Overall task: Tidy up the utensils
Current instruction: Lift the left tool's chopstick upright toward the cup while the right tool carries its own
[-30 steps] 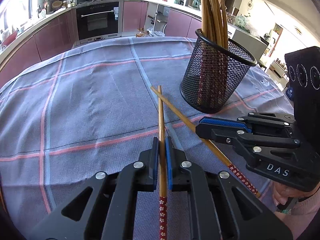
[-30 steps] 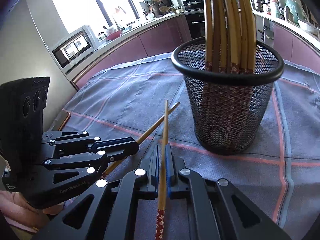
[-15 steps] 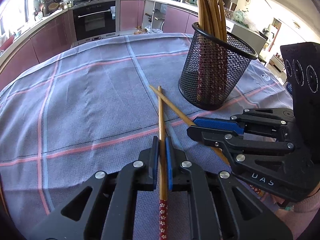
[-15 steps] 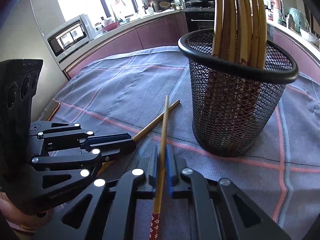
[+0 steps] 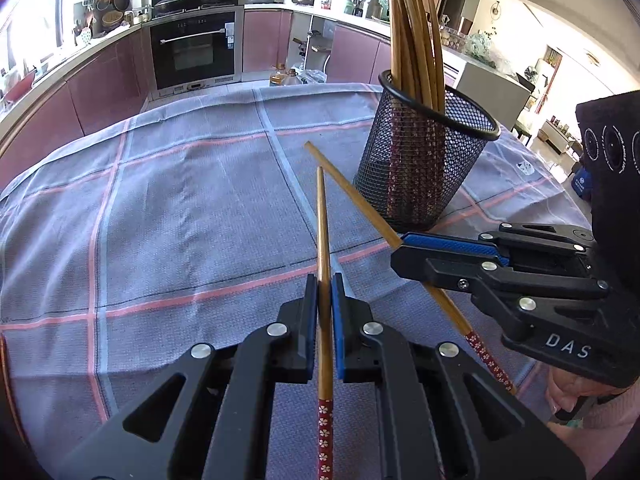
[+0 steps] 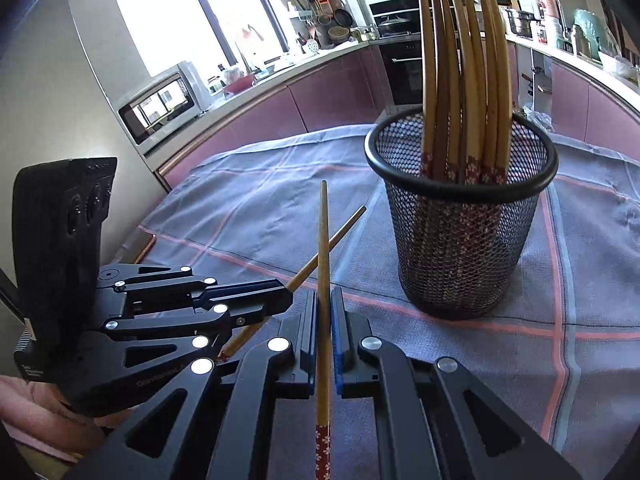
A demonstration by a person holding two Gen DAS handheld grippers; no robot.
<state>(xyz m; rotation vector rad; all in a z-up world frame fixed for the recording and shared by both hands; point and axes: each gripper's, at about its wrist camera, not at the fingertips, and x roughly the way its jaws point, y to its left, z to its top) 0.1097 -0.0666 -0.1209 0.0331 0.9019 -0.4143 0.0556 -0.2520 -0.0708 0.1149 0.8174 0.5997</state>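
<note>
Chopsticks are being carried one per gripper toward the black mesh holder [image 5: 424, 168], which is already standing full of others on the checked cloth [image 5: 180, 220]; to seat them well, each should probably be tipped up so its patterned end drops inside the rim without knocking the cup. Left gripper [image 5: 325, 288] is pinching the left chopstick [image 5: 322, 224] with its jaws closed tight on the shaft, the tip projecting forward, while the right gripper [image 6: 325, 300] is clamping the right chopstick [image 6: 322, 240] likewise, just beside the holder.

Black wire-mesh holder [image 6: 460, 248], smooth wooden chopsticks [image 6: 464, 80], woven tablecloth [image 5: 180, 220]
</note>
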